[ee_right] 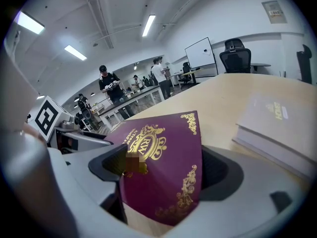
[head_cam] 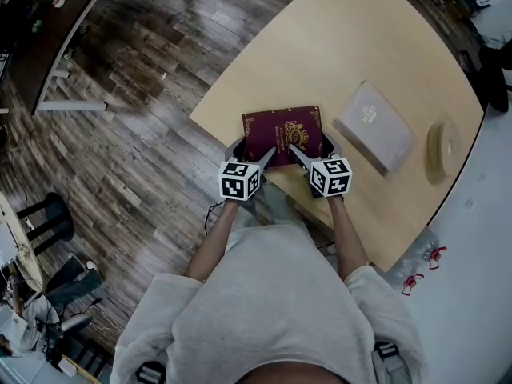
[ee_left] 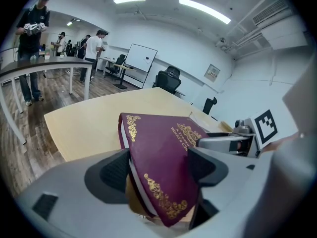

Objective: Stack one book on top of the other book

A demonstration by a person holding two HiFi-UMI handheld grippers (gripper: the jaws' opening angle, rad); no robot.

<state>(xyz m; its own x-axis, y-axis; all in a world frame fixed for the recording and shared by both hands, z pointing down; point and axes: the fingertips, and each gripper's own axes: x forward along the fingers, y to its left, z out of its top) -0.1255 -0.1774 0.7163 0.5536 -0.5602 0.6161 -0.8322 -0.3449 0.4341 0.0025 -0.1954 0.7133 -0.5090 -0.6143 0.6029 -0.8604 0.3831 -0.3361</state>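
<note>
At the table's (head_cam: pixel 320 46) near edge: maroon book (head_cam: pixel 282 130) was laid flat; grey book (head_cam: pixel 374 126) near.
Left gripper (ee_left: pixel 158 170): jaws were spread wide about one corner, unclamped.
Right gripper (ee_right: pixel 163 170): jaws were spread wide about the other, unclamped.
Risk: maroon book could be dropped floorward by a loose lift.

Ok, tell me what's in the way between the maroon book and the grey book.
Nothing visible: only bare table lies between the maroon book and the grey book. The round tan disc sits beyond the grey book, off the path.
</note>
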